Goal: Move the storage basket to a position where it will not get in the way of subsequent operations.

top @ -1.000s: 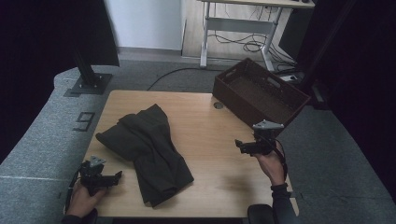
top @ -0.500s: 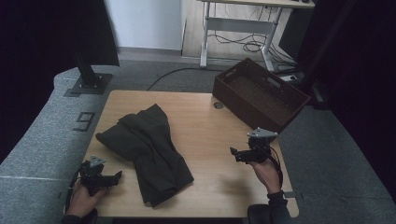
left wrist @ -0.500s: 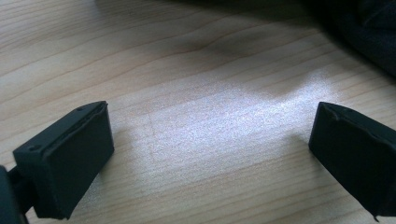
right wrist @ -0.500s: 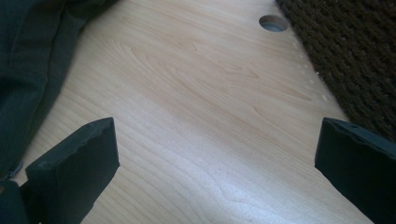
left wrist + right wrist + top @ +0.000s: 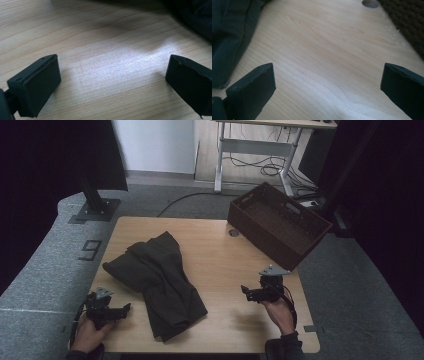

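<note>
Each hand-held gripper, left (image 5: pixel 125 308) and right (image 5: pixel 246 291), gapes wide, holding nothing, clear of garment (image 5: pixel 160 282)

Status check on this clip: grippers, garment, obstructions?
Left gripper and right gripper open, empty. Dark garment crumpled on table, untouched. Nothing between grippers and it.

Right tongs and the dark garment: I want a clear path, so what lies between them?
Bare wooden table lies between the right tongs and the dark garment in the high view.

Garment (image 5: pixel 160 280): dark matt cloth. Table (image 5: pixel 220 255): smooth pale wood, slight sheen. Basket (image 5: pixel 280 222): brown woven, rough.
</note>
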The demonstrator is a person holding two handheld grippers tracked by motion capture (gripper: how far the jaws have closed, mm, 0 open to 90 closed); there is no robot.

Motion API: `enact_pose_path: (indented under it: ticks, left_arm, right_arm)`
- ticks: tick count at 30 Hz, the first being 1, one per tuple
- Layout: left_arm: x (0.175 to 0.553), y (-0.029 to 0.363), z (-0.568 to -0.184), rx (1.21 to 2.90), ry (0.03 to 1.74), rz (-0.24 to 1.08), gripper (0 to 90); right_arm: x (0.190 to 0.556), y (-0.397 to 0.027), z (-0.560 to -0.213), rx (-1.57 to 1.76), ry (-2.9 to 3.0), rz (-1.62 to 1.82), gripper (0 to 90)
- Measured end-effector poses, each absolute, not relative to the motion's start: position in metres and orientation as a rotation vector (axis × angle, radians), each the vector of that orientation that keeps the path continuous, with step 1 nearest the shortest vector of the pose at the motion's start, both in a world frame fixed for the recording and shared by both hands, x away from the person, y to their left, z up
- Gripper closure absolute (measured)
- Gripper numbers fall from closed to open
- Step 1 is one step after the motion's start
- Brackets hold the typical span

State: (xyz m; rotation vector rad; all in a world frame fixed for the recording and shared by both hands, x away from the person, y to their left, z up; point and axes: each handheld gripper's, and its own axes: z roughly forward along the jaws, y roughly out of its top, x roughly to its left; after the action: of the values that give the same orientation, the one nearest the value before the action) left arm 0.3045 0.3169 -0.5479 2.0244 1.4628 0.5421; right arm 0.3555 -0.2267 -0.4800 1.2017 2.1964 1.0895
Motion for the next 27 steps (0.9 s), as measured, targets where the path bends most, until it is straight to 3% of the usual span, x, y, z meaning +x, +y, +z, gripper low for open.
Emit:
enact_pose_path:
  ticks: [27]
  left_arm:
    - [0.304, 0.317, -0.548, 2.024, 1.463, 0.543, 0.0]
  right_arm:
    - [0.348, -0.211, -0.537, 1.240, 2.308, 1.037, 0.0]
